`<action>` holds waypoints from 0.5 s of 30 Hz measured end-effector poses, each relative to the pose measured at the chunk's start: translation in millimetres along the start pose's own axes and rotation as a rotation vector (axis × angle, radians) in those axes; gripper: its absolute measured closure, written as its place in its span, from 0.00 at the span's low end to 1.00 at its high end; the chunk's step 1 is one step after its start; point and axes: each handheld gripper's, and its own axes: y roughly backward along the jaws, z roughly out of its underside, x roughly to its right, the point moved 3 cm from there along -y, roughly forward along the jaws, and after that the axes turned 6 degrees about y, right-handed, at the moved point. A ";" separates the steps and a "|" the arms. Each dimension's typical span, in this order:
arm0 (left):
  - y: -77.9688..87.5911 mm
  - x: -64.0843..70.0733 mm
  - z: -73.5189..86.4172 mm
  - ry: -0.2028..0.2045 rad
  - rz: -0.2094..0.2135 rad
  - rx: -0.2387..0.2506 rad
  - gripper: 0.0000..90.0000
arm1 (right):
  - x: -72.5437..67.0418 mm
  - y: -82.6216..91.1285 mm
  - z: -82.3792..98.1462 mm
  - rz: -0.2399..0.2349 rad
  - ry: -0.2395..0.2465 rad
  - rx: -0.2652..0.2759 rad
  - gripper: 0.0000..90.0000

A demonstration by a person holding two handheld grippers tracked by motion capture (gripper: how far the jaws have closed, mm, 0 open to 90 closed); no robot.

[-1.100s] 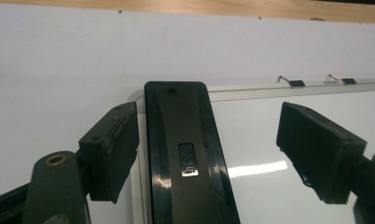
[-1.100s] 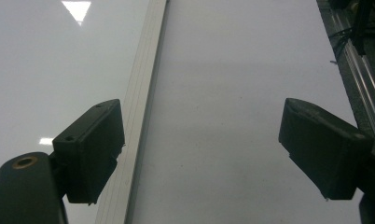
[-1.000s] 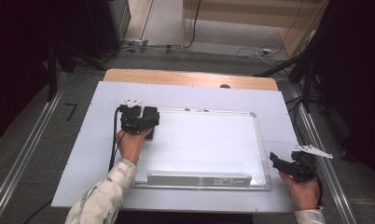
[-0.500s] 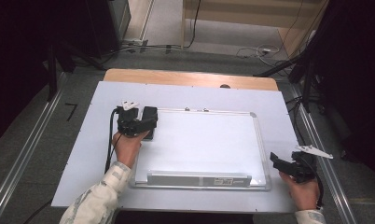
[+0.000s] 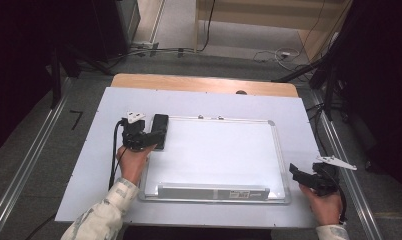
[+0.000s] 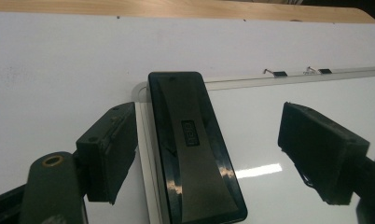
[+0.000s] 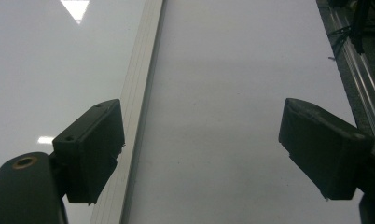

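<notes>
While our left gripper (image 6: 204,154) stood spread around the eraser (image 6: 192,144) at the whiteboard's (image 5: 224,150) ten o'clock corner, we judged closing squarely across its sides best; our right gripper (image 7: 199,154) sat open, idle.

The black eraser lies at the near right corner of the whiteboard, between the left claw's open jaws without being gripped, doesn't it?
Not quite: the black eraser lies at the far left corner of the whiteboard, as the high view shows. The rest holds: in the left gripper view it sits between the left claw's open jaws, ungripped.
</notes>
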 end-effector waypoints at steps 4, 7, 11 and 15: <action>2.4 -0.7 0.9 0.000 0.006 0.000 0.22 | 0.0 0.2 0.0 -0.002 0.000 0.001 0.14; 4.1 -0.3 2.1 -0.003 0.012 0.002 0.22 | -0.1 0.6 -0.1 -0.003 -0.003 0.004 0.14; 7.1 -0.3 3.6 -0.003 0.018 0.007 0.22 | -0.3 0.6 0.0 -0.003 -0.002 0.004 0.14; 8.6 -1.7 6.4 0.000 0.015 0.011 0.22 | 0.0 0.8 0.0 -0.001 -0.003 0.004 0.14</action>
